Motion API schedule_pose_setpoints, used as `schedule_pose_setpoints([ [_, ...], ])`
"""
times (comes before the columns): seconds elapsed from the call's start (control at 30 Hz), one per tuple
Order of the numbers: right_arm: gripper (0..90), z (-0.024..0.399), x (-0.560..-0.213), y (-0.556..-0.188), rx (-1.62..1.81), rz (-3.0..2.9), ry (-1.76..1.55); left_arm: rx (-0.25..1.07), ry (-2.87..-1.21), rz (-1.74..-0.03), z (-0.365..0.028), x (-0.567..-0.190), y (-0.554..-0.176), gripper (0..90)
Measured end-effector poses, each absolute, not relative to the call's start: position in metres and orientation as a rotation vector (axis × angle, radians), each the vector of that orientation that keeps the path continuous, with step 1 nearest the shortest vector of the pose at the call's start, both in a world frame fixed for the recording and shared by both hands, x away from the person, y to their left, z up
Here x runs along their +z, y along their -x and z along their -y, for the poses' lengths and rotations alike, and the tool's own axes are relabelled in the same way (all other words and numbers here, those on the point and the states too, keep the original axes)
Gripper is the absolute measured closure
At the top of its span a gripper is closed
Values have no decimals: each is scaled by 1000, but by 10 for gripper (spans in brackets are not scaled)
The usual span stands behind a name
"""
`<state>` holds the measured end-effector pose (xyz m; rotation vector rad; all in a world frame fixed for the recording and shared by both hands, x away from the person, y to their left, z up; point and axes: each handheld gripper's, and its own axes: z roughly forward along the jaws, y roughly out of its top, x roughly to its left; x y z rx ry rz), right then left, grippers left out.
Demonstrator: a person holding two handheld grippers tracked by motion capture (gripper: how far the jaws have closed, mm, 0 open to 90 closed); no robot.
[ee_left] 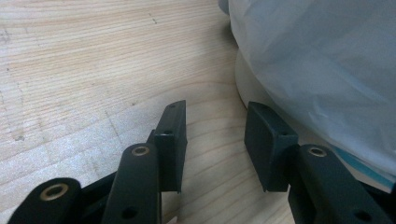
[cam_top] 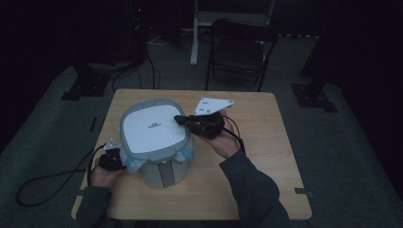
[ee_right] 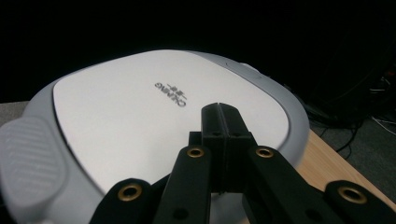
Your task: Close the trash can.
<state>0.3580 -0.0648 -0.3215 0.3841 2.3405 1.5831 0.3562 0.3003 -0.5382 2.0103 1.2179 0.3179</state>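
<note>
A small white bin [cam_top: 161,173] with a grey-rimmed white lid [cam_top: 152,127] stands on the wooden table [cam_top: 256,156]. A pale blue bag liner [cam_top: 133,164] sticks out under the lid. My right gripper [cam_top: 178,119] is shut with nothing in it, its tip over the lid's right edge; in the right gripper view the joined jaws [ee_right: 224,126] lie just above the lid [ee_right: 140,112]. My left gripper [cam_top: 114,159] is low at the bin's left side. It stands open [ee_left: 215,140] above the tabletop, beside the liner [ee_left: 327,70] and the bin's base [ee_left: 252,88].
A black folding chair [cam_top: 237,52] stands beyond the table's far edge. Cables [cam_top: 47,183] trail over the grey floor at the left. Bare tabletop lies right of the bin and toward the front edge.
</note>
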Motion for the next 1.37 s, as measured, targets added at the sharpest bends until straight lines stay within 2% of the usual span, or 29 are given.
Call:
schedule_pose_setpoints([
  [0.7, 897, 113, -356, -352, 1555, -2301, -544, 319, -2010, -1217, -300, -538, -356, 601],
  [1.27, 876, 128, -410, -360, 1427, -2387, -667, 314, -2007, -1219, -300, -538, -356, 600],
  [1.37, 834, 139, -424, -364, 1382, -2404, -714, 312, -2007, -1218, -300, -538, -357, 600],
])
